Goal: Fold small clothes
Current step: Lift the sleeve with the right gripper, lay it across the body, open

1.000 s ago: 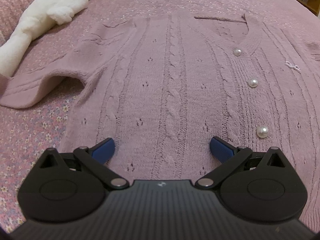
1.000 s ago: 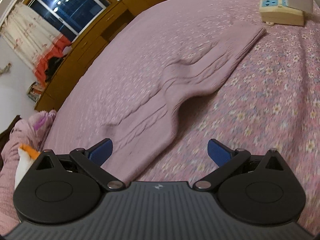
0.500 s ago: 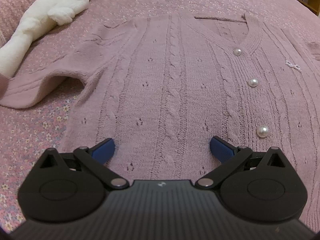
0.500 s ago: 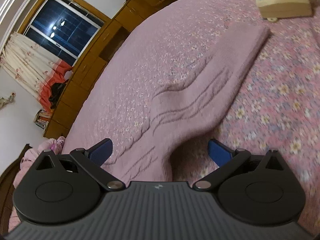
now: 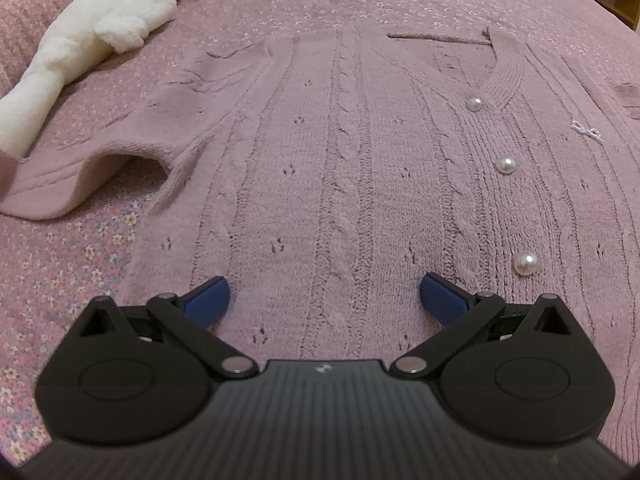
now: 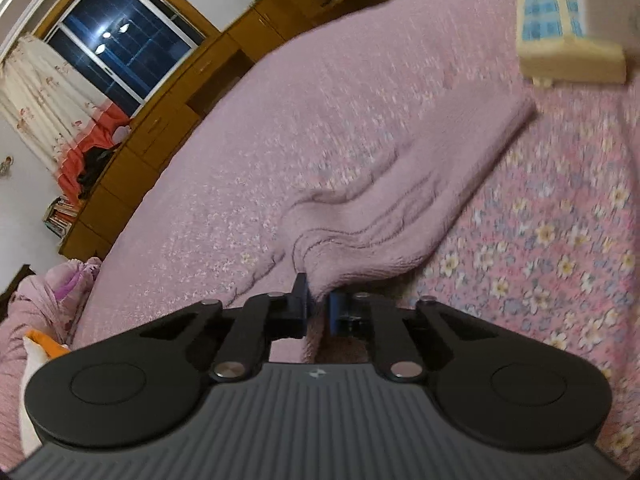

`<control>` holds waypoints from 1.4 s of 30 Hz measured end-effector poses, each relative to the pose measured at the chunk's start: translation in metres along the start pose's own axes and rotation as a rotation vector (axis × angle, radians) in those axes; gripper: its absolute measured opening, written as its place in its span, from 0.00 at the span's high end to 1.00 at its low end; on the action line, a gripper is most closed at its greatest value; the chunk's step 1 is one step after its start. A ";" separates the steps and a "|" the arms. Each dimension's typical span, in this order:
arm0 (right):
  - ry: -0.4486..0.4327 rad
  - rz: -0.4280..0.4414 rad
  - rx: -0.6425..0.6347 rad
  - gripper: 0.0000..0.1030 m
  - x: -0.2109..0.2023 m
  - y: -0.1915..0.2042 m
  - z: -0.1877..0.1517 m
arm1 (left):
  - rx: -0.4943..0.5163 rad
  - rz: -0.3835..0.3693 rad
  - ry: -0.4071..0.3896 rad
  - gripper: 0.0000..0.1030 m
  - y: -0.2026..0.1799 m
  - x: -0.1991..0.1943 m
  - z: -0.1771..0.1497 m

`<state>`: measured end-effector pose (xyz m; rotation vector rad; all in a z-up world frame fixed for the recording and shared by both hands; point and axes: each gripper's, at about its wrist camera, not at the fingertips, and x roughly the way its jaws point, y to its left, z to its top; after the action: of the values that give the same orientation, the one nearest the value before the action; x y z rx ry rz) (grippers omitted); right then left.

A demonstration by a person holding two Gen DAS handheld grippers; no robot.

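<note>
A pink cable-knit cardigan [image 5: 360, 168] with pearl buttons [image 5: 505, 165] lies flat, front up, on the flowered bedspread [image 5: 60, 264]. My left gripper [image 5: 323, 296] hovers open over its lower front, blue pads wide apart with nothing between them. Its left sleeve [image 5: 80, 168] bends off to the left. In the right wrist view the other sleeve [image 6: 408, 200] stretches away toward the upper right. My right gripper [image 6: 318, 304] is shut on the near part of that sleeve, and the knit bunches up between the blue pads.
A white plush toy [image 5: 92, 36] with an orange beak lies at the upper left of the bed. A cream power strip [image 6: 568, 48] sits beyond the sleeve's cuff. Wooden cabinets [image 6: 168, 120] and a dark window [image 6: 116, 44] line the far wall.
My right gripper moved forward along the sleeve and its jaws went from wide apart to shut on the knit. The left gripper and the cardigan body have not moved.
</note>
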<state>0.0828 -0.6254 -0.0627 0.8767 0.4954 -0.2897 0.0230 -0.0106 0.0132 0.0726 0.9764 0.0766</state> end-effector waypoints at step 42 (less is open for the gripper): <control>-0.123 0.262 -0.545 0.93 -0.151 0.300 -0.133 | 0.006 0.032 -0.212 0.00 0.055 -0.052 0.034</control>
<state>0.0469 -0.3304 0.1432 0.3819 0.3155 0.0368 0.0202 0.0383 0.0802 0.1003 0.7636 0.0936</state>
